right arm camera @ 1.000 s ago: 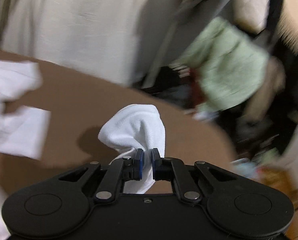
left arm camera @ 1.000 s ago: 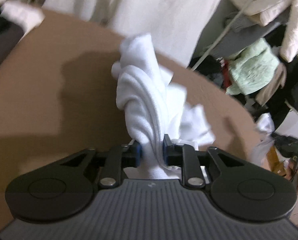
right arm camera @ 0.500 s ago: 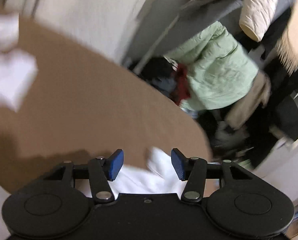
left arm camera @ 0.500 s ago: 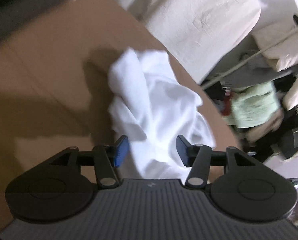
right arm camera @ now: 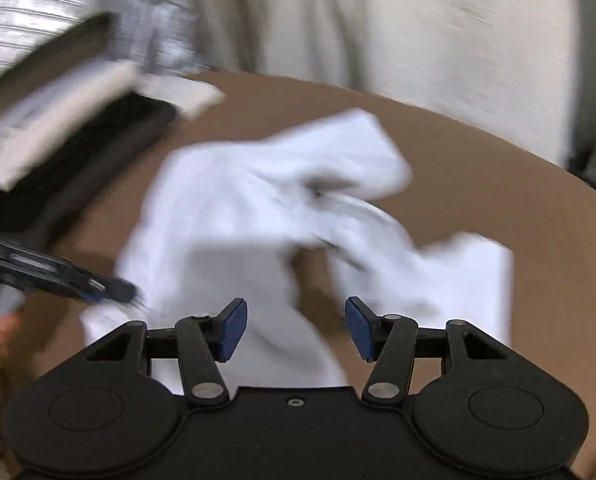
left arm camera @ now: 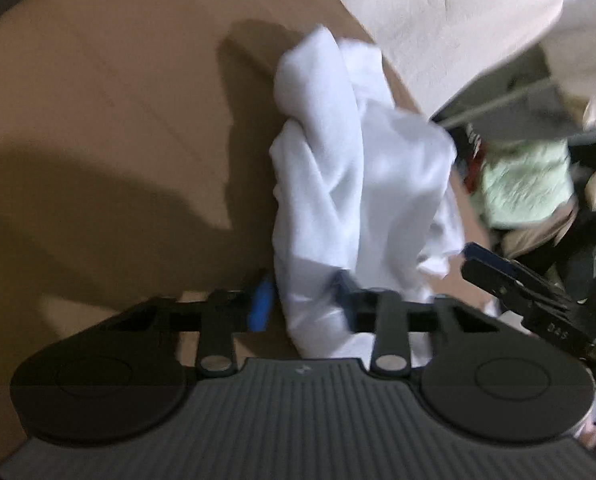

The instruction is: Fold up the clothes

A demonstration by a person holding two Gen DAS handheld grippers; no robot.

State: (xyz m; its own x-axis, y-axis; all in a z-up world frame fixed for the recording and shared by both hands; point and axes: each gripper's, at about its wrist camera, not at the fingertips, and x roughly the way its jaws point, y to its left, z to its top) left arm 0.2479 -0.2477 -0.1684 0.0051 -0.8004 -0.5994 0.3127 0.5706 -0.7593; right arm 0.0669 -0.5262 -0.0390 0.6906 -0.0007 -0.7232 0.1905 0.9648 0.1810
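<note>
White garment (right arm camera: 257,216) lies crumpled on the brown table (left arm camera: 97,120), no neat fold visible, so folding is left. Left gripper (left arm camera: 304,306) pinches a bunched edge; right gripper (right arm camera: 295,328) gapes wide, holding nothing.

Two handheld grippers, left gripper (left arm camera: 304,304) and right gripper (right arm camera: 295,328), each black with two round discs, silver pivot screws and blue fingertip pads (right arm camera: 233,330). Ribbed grey housing along the bottom edge of the left view; smooth black housing in the right view.
</note>
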